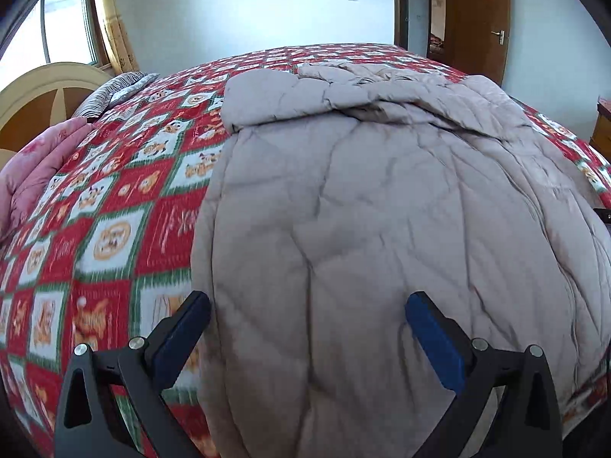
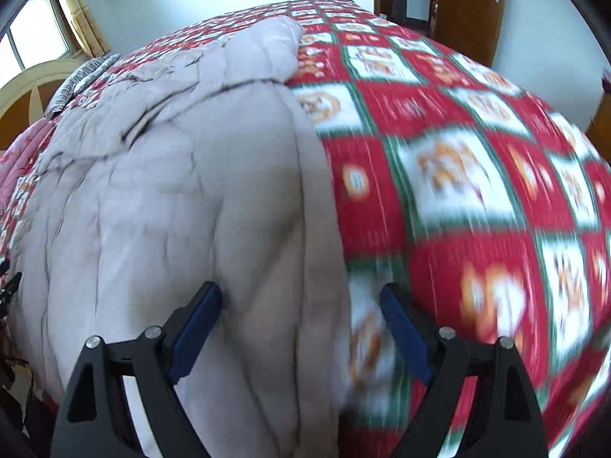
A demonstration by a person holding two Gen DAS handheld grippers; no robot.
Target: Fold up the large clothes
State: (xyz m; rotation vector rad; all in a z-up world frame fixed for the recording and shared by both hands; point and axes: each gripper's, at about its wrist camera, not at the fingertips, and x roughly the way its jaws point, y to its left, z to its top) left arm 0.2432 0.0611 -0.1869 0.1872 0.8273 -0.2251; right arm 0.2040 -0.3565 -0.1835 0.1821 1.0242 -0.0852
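A large beige quilted coat (image 1: 362,206) lies spread on the bed, its far part folded over in a rumpled band. My left gripper (image 1: 307,305) is open and empty, hovering over the coat's near left edge. In the right wrist view the same coat (image 2: 183,198) fills the left half. My right gripper (image 2: 301,297) is open and empty, straddling the coat's near right edge, its left finger over the coat and its right finger over the bedspread. That view is blurred by motion.
The bed has a red, white and green checked bedspread (image 1: 114,198) with animal prints (image 2: 477,160). A pink quilt (image 1: 26,168) and striped pillow (image 1: 114,89) lie by the headboard (image 1: 42,95). A wooden door (image 1: 477,19) and window (image 1: 65,23) stand beyond.
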